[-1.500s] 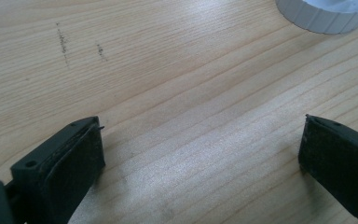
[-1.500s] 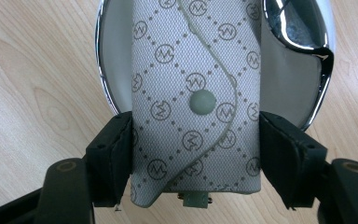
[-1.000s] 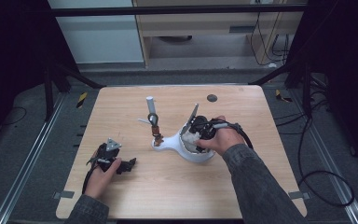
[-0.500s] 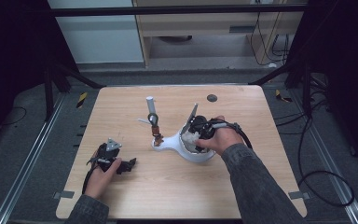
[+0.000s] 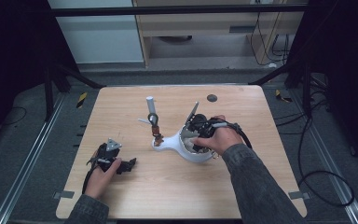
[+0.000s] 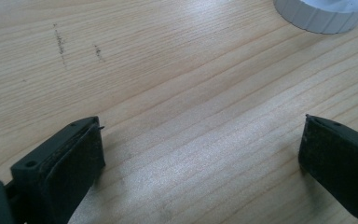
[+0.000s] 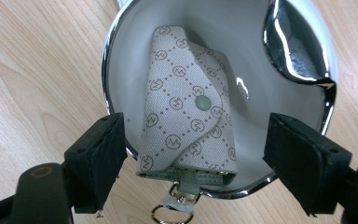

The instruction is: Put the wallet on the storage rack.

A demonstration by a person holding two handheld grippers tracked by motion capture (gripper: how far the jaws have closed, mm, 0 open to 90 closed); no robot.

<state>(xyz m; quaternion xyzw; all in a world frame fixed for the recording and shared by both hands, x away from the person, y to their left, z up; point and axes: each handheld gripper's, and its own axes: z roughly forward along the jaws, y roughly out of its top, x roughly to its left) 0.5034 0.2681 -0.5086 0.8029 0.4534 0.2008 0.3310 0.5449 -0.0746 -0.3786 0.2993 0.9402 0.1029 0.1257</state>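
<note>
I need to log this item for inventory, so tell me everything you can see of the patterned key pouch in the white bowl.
The pale grey, fabric-look key pouch bears a diamond grid of dotted lines with small round monograms. Its curved flap is closed by a mint-green snap. At the near end a mint tab carries a gold-coloured clasp and a ring. It lies tilted inside the white, chrome-rimmed bowl, its lower end resting over the rim. The right claw straddles it, jaws apart, having just been opening, not pressing it.

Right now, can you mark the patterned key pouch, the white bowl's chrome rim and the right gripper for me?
key pouch (image 7: 186, 98), right gripper view, on its flap near the green snap.
chrome rim (image 7: 106, 79), right gripper view, on the bowl's left edge.
right gripper (image 7: 193, 151), right gripper view, midway between its open jaws, which have just been opening.
</note>
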